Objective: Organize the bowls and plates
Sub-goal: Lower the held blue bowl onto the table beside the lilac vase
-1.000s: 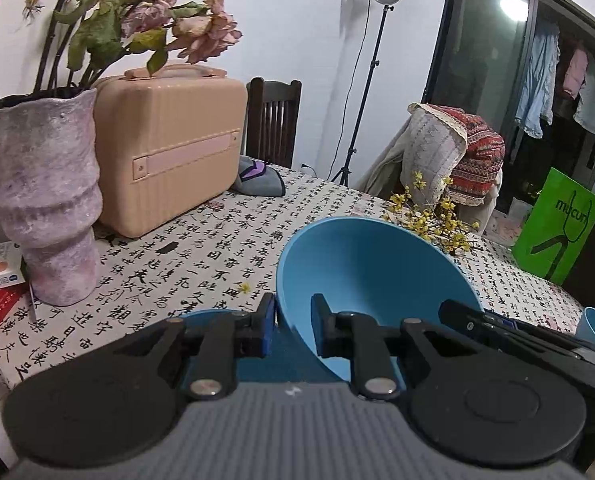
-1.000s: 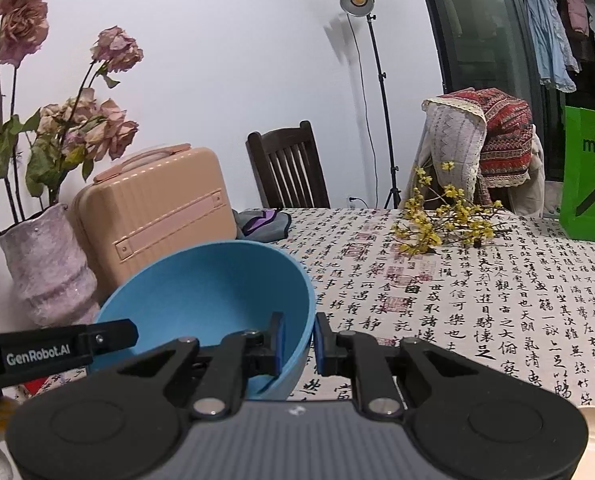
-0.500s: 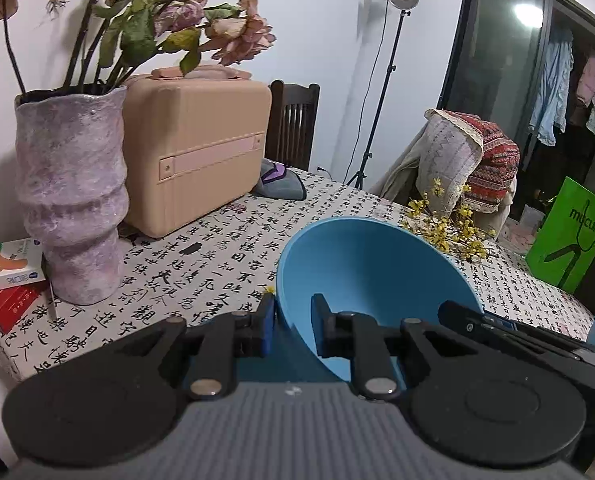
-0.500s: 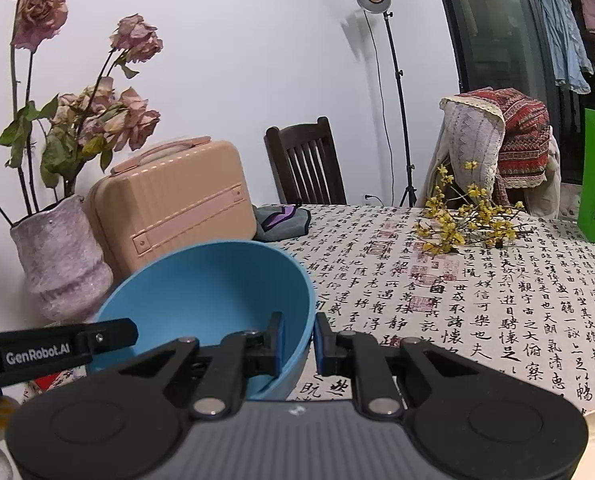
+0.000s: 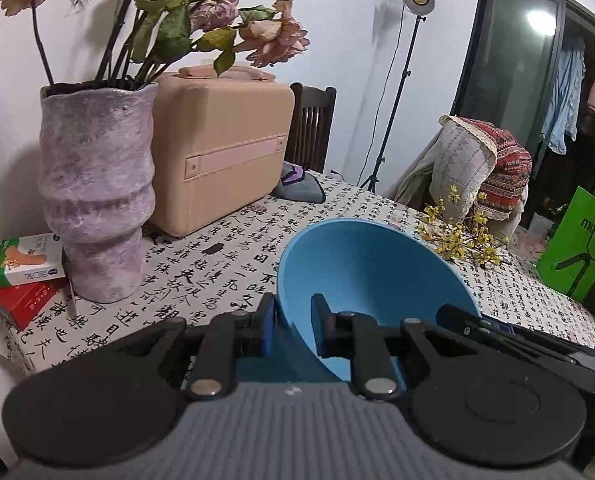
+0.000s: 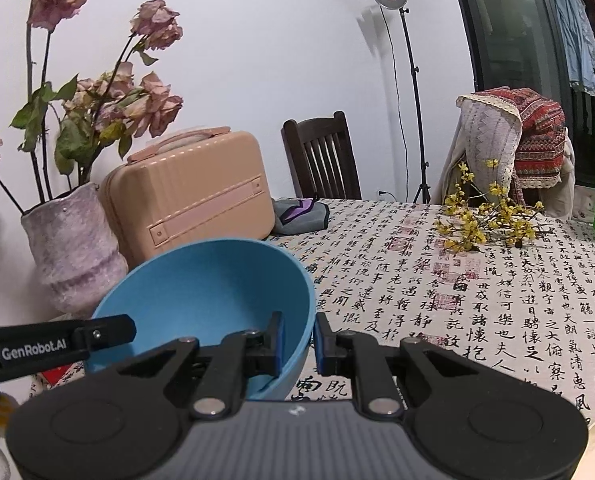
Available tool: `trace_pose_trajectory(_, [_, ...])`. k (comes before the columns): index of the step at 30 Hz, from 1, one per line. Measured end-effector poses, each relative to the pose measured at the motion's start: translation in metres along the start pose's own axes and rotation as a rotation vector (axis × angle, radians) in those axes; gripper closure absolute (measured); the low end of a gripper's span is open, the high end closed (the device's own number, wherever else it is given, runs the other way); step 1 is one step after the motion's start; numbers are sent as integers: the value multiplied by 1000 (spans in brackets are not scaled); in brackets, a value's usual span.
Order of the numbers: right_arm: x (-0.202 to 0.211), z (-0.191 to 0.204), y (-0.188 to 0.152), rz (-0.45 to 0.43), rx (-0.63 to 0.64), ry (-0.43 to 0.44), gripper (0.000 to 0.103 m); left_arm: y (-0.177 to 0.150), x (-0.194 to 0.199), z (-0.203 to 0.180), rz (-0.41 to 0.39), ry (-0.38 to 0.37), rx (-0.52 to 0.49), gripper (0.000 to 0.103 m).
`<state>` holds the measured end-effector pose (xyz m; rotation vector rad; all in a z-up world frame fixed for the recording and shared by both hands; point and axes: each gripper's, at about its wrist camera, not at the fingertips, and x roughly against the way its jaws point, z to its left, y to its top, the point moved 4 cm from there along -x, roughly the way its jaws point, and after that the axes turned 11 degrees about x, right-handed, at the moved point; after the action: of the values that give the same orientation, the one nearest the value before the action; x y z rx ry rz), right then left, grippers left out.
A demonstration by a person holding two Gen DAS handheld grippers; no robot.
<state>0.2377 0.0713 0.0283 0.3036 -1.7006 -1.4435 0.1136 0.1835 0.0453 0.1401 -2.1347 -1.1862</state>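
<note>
The left claw (image 5: 293,330) pinches one side of the blue bowl (image 5: 361,264). The right claw (image 6: 299,342) pinches the other side, just across.

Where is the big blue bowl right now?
The big blue bowl is held over the table by both grippers: left gripper on its left rim, right gripper on its right rim.

Big blue bowl (image 5: 361,276), matte, empty. I hold it off the surface (image 6: 477,280) by its rim: my left gripper (image 5: 293,330) pinches one side, my right gripper (image 6: 299,346) the opposite. It's tilted, with the inside facing both cameras.
</note>
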Motion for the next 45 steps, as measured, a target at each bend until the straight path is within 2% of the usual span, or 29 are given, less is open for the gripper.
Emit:
trace_pose_trajectory(19, [-14, 27, -7, 25, 30, 26, 89, -1, -2, 33, 15, 32, 33, 84])
trace_pose_trajectory(45, [-23, 34, -19, 58, 38, 30, 89, -13, -8, 45, 40, 49, 33, 84])
